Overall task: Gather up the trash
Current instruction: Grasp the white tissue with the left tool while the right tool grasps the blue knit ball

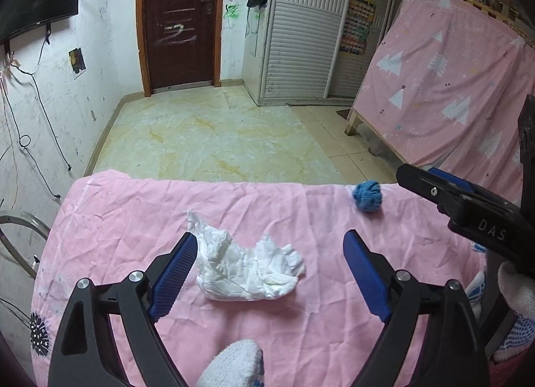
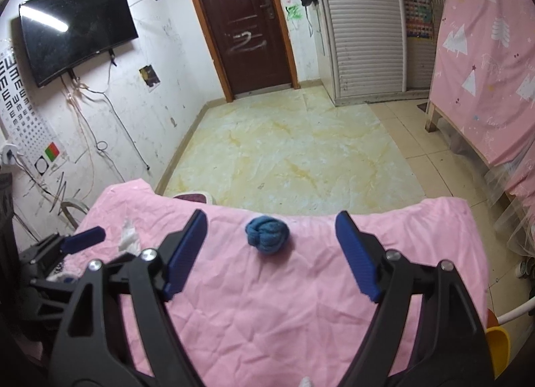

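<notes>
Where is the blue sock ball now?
The blue sock ball lies on the pink sheet near its far edge, ahead of the open right gripper and right of the crumpled tissue.

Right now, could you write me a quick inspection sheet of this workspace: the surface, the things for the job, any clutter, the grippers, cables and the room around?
Surface: pink cloth over the table, wrinkled.
Job's things: crumpled white tissue lying on the cloth between the left gripper's open jaws, untouched; blue balled cloth near the far edge, ahead of the right gripper.
Clutter: nothing seen besides these two.
Grippers: left gripper open, holding nothing; right gripper open, holding nothing. White gloved hand below the left one.
Cables: loose wires hang down the wall under the television.
Surroundings: dark brown door, white slatted wardrobe, pink sheet draped over a wooden frame, marbled floor.
</notes>
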`<state>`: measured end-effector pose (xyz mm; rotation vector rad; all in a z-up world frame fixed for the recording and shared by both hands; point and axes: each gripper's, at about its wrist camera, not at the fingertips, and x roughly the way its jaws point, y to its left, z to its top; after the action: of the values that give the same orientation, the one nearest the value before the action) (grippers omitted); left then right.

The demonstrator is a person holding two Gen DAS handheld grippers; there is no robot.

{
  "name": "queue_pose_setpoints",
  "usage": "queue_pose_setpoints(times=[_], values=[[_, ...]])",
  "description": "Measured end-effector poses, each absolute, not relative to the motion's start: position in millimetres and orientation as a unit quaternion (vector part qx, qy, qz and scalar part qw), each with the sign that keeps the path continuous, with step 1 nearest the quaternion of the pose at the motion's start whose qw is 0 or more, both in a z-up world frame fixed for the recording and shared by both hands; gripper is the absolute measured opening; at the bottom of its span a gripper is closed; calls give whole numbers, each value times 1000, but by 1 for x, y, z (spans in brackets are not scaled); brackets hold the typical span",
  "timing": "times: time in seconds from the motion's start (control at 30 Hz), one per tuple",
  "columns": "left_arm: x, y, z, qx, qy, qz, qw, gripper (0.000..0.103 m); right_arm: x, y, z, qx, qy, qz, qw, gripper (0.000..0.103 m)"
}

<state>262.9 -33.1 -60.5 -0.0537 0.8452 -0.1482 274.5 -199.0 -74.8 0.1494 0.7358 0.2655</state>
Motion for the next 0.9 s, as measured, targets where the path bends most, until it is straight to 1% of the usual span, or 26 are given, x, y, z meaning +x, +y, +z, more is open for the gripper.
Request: queue_pose_setpoints(times=[0.33,0.57,0.6,0.63,0.7,0.73,0.8,0.83,0.87,0.9], values=[[282,-31,-89,-15,440,-66,896,80,298,-178,-104,45,388,128,911,76],[283,-39,-99,-4,447,-75,891,78,302,-168,-114,21,403,127,906,74],[282,-42,-100,0,447,-76,891,72,302,-168,-114,18,404,126,906,72],[280,-43,-101,5,448,-75,891,69,303,-166,-115,16,406,125,905,71],[279,-47,-102,13,449,-72,890,61,304,-165,-117,12,412,123,903,63],[278,-48,-102,15,448,-71,891,58,305,-164,-118,11,413,123,902,62],[277,-49,-101,17,448,-72,891,52,306,-163,-119,8,416,123,901,55],[277,-49,-101,18,447,-71,892,51,306,-163,-120,8,418,123,900,53],[276,-48,-101,20,446,-71,892,49,307,-163,-121,9,420,122,899,48],[276,-48,-101,22,445,-70,893,48,308,-163,-122,10,423,123,898,40]])
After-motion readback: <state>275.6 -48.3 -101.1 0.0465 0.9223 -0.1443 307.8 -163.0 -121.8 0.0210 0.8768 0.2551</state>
